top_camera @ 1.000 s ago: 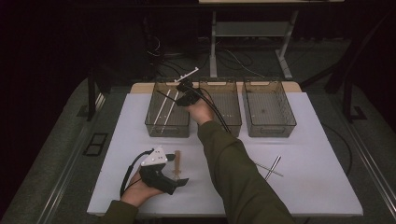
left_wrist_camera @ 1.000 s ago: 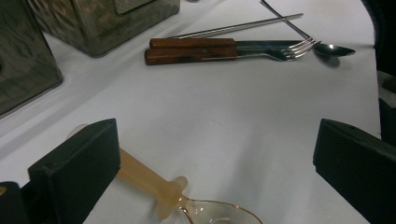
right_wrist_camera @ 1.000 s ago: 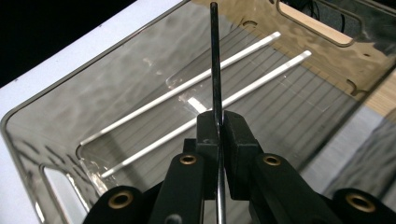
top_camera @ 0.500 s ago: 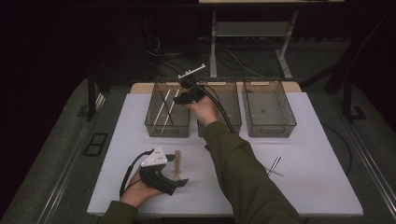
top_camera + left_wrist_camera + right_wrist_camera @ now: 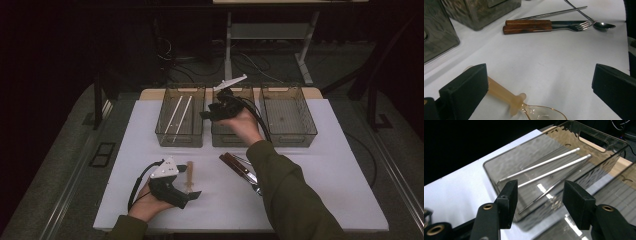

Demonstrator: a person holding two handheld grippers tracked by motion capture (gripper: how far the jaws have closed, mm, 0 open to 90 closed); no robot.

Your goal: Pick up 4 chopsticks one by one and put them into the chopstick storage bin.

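Observation:
My right gripper (image 5: 206, 115) hangs over the near edge of the middle bin (image 5: 231, 136) and points toward the left bin (image 5: 180, 135). Its jaws have just been opening and stand open (image 5: 541, 188) with nothing between them. In the left bin (image 5: 499, 173) lie two pale chopsticks (image 5: 541, 165) and a thin metal one (image 5: 541, 197). My left gripper (image 5: 190, 182) rests on the white table, open (image 5: 539, 75). An amber-handled spoon (image 5: 506, 95) lies between its jaws, close to the left one and not gripped; in the high view this spoon (image 5: 189, 174) lies just beyond the gripper.
A knife and fork with brown handles (image 5: 239, 167) lie mid-table by my right forearm, with a metal spoon (image 5: 604, 25) and metal chopsticks (image 5: 554, 13) beside them. The right bin (image 5: 287, 117) stands at the back. The table edge (image 5: 235, 227) runs close to the person.
The right gripper has moved right and slightly up, from over the left bin to over the middle bin, and its jaws have opened. The left gripper has stayed in place.

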